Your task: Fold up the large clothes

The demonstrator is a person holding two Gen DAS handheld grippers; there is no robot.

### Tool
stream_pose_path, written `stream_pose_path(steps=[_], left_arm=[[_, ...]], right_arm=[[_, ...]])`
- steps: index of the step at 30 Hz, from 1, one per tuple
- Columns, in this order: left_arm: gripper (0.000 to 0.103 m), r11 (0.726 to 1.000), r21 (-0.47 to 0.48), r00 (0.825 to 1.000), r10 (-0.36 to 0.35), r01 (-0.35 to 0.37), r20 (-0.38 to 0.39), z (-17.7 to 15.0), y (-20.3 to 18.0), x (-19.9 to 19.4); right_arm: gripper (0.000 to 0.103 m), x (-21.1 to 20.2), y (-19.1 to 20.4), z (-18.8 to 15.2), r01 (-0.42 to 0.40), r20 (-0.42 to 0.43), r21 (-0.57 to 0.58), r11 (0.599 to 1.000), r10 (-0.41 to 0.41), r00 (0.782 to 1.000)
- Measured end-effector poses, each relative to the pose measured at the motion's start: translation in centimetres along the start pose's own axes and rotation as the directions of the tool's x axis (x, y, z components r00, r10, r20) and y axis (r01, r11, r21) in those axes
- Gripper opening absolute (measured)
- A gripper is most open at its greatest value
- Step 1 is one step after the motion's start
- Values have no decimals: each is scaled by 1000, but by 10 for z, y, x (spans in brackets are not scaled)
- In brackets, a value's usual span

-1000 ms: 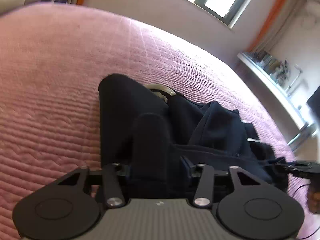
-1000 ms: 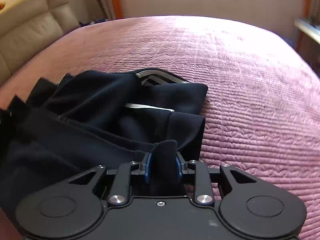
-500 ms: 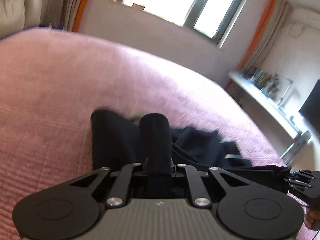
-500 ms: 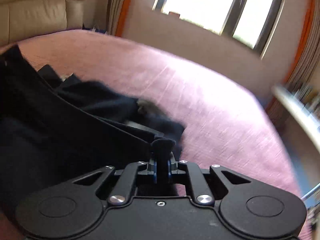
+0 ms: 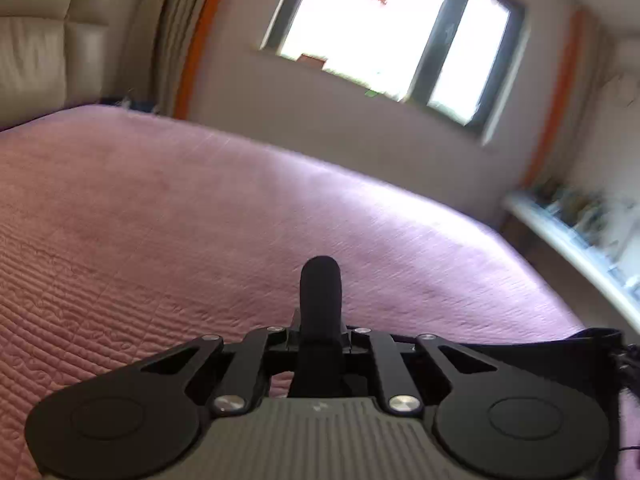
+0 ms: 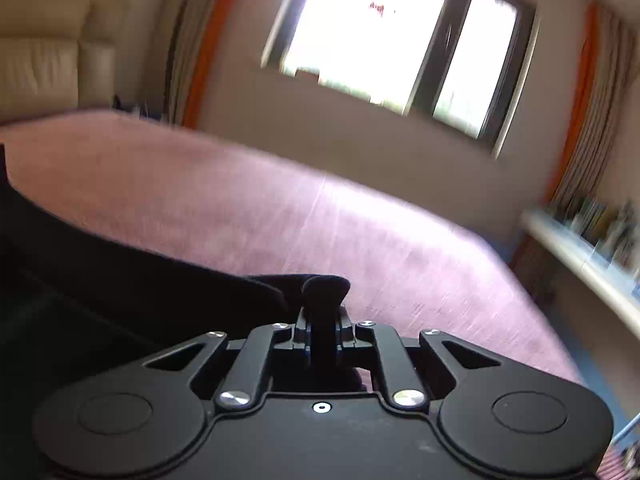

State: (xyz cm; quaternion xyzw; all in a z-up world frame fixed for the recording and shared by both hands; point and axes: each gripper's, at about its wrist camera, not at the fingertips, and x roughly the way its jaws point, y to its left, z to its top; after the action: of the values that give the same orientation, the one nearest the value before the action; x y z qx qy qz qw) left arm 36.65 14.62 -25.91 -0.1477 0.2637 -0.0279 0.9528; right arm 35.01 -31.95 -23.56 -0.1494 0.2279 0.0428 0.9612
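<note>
A pink quilted bed (image 5: 200,220) fills the middle of both views, with a bright window (image 5: 380,40) on the wall at upper centre, a cream sofa (image 5: 36,52) at upper left and a cluttered shelf (image 5: 580,224) at the right edge. The dark garment (image 6: 100,280) spreads across the left of the right wrist view and shows as a taut band at lower right in the left wrist view. The left gripper (image 5: 320,304) and right gripper (image 6: 324,312), both at lower centre, have their jaws closed tight on folds of that cloth.
</note>
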Motion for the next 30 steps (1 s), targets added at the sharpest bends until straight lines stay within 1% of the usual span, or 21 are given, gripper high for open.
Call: stream_pose_path(steps=[2, 5, 6, 7, 9, 10, 11, 12, 15, 17, 18, 19, 20, 22, 23, 24, 25, 27, 28, 29, 30], left_arm=[[12, 998, 3, 996, 57, -57, -69, -13, 5, 36], [13, 990, 3, 975, 142, -144, -173, -34, 13, 70], [16, 986, -2, 969, 162, -165, -187, -39, 16, 75], [19, 986, -9, 969, 163, -167, -187, -41, 19, 75], [25, 984, -17, 967, 172, -178, -189, -38, 20, 73], [28, 981, -7, 965, 188, -193, -182, -36, 19, 71], [35, 976, 15, 963, 218, -218, -159, -36, 20, 64], [39, 971, 39, 964, 240, -237, -115, -34, 19, 51], [34, 975, 73, 978, 206, -208, 39, -27, 7, -4], [34, 973, 122, 978, 185, -196, 98, -24, -12, -39], [34, 975, 135, 981, 159, -174, 114, -23, -24, -56], [34, 983, 127, 986, 120, -135, 119, -24, -32, -69], [34, 992, 105, 992, 63, -74, 109, -29, -43, -81], [35, 998, 69, 998, -6, 2, 57, -44, -58, -92], [35, 999, 40, 1000, -21, 20, 22, -55, -64, -92], [35, 1000, 4, 1000, -25, 25, -12, -68, -66, -89], [34, 999, -33, 999, -19, 17, -45, -80, -64, -86], [33, 997, -76, 994, 9, -18, -112, -107, -55, -78], [18, 996, -80, 990, 29, -40, -138, -119, -47, -75], [12, 995, -82, 988, 42, -54, -152, -127, -39, -75], [7, 994, -94, 987, 39, -55, -157, -132, -27, -77]], right_arm=[[11, 38, 7, -14, -21, -100, 23, 1000, 23, 995], [15, 69, 7, -31, -51, -201, 81, 995, 66, 977], [15, 75, 8, -34, -52, -229, 88, 995, 71, 971], [16, 78, 12, -36, -52, -249, 85, 995, 72, 966], [32, 75, 14, -34, -37, -257, 76, 996, 55, 965], [46, 72, 12, -30, -16, -267, 71, 997, 34, 963], [51, 65, 8, -26, -1, -258, 75, 997, 20, 966], [51, 49, 0, -24, 10, -237, 88, 996, 11, 971], [53, -6, -17, -10, 36, -184, 108, 993, -15, 983], [53, -49, -19, 0, 15, -171, 125, 992, 6, 985], [53, -68, -15, 5, -17, -171, 140, 990, 41, 984], [49, -87, -9, 7, -73, -175, 167, 983, 103, 979], [43, -99, 0, 8, -116, -181, 197, 974, 152, 972], [35, -109, 27, 4, -186, -207, 261, 947, 243, 948], [21, -112, 42, -1, -215, -211, 289, 933, 281, 936], [12, -111, 57, -7, -234, -211, 319, 918, 310, 927], [12, -107, 69, -14, -248, -216, 352, 902, 336, 917], [11, -93, 88, -34, -251, -267, 411, 877, 379, 886], [9, -87, 93, -45, -237, -300, 434, 869, 387, 872], [0, -84, 94, -58, -211, -324, 456, 865, 382, 866], [0, -87, 91, -67, -188, -329, 463, 866, 365, 871]])
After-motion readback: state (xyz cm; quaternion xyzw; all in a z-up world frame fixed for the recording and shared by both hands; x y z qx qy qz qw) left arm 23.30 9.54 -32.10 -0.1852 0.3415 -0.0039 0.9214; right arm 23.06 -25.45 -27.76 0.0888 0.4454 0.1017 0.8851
